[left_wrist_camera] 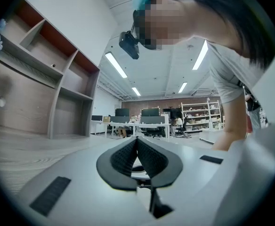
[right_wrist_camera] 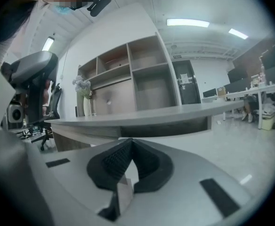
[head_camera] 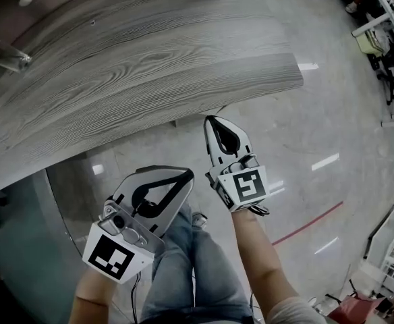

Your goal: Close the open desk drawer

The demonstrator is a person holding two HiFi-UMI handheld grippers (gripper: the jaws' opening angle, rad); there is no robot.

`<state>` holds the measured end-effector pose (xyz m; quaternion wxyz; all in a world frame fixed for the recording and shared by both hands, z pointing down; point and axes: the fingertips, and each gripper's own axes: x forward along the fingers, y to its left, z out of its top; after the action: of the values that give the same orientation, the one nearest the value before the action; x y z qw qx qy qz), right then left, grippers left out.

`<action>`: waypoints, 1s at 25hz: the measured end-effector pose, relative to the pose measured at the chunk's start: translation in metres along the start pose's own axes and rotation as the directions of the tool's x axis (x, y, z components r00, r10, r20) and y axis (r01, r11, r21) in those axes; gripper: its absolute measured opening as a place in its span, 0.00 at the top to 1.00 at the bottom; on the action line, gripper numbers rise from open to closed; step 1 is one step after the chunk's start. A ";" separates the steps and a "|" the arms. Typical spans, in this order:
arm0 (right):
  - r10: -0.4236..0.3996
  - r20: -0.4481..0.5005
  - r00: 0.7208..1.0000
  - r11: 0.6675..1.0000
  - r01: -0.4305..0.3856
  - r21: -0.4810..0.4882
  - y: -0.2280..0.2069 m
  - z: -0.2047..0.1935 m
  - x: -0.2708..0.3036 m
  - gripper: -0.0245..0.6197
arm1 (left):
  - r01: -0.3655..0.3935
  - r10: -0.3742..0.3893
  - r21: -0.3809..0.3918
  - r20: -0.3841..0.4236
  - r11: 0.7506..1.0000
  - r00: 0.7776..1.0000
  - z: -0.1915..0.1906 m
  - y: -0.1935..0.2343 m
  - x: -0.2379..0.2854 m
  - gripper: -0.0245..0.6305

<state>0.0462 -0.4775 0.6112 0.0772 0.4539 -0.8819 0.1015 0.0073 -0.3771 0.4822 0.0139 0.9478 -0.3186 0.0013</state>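
Both claws are pinched together at the tips with nothing between them. The left gripper (head_camera: 185, 175) hangs low by the person's legs. The right gripper (head_camera: 214, 121) is held a little further forward, its tips pointing at the near edge of the desk.

A glossy pale floor (head_camera: 318, 133) fills the right of the head view. A wide desk (head_camera: 150, 66) with a grey wood-grain top spans the upper left, seen steeply from above. In the right gripper view, the desk (right_wrist_camera: 151, 114) runs across at eye level. Behind it a tall open shelf unit (right_wrist_camera: 128, 74) stands against the wall. The person's jeans (head_camera: 190, 262) show at the bottom of the head view.

No view clearly shows the open drawer. It is probably tucked under the overhanging desktop, near where the right gripper points, but this cannot be confirmed.

The task appears to be at the approach stage, with neither claw touching the desk. The next move likely calls for lowering a closed claw to the drawer front and pushing it straight in.
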 end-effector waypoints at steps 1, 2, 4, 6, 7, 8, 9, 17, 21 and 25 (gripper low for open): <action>0.001 0.000 1.000 1.000 -0.001 -0.001 0.003 0.008 -0.005 0.95 | -0.001 0.001 -0.001 0.002 1.000 1.000 0.005 -0.002 0.000 0.95; 0.002 0.006 1.000 1.000 -0.002 -0.002 0.006 0.018 -0.011 0.95 | 0.000 0.000 -0.002 0.004 1.000 1.000 0.011 -0.004 0.001 0.95; 0.015 0.025 1.000 1.000 -0.014 -0.011 0.012 0.040 -0.023 0.95 | 0.006 -0.006 0.001 0.008 1.000 1.000 0.026 -0.011 0.004 0.95; 0.051 0.053 0.997 0.998 -0.050 -0.033 0.020 0.062 -0.036 0.95 | 0.013 -0.013 0.014 0.011 1.000 1.000 0.044 -0.019 0.007 0.95; 0.073 0.073 0.995 0.996 -0.070 -0.048 0.024 0.074 -0.042 0.95 | 0.016 -0.016 0.020 0.014 1.000 1.000 0.053 -0.022 0.009 0.95; 0.090 0.089 0.992 0.995 -0.084 -0.062 0.028 0.086 -0.048 0.95 | 0.018 -0.018 0.026 0.019 1.000 1.000 0.062 -0.025 0.010 0.95; 0.099 0.099 0.990 0.993 -0.092 -0.073 0.032 0.097 -0.055 0.95 | 0.019 -0.020 0.032 0.024 0.999 1.000 0.071 -0.028 0.011 0.95; 0.115 0.144 0.983 0.988 -0.098 -0.122 0.047 0.186 -0.111 0.95 | 0.016 -0.021 0.086 0.057 0.996 0.998 0.143 -0.049 0.017 0.95; 0.151 0.145 0.978 0.979 -0.128 -0.158 0.065 0.216 -0.138 0.95 | 0.010 -0.014 0.087 0.051 0.996 0.999 0.164 -0.061 0.011 0.95; 0.169 0.162 0.972 0.973 -0.138 -0.187 0.079 0.246 -0.167 0.95 | 0.001 -0.005 0.090 0.045 0.996 0.999 0.181 -0.068 0.005 0.95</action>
<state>0.0671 -0.3633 0.3262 0.0297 0.3830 -0.9232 -0.0112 0.0510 -0.3306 0.2998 -0.0361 0.9477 -0.3171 -0.0057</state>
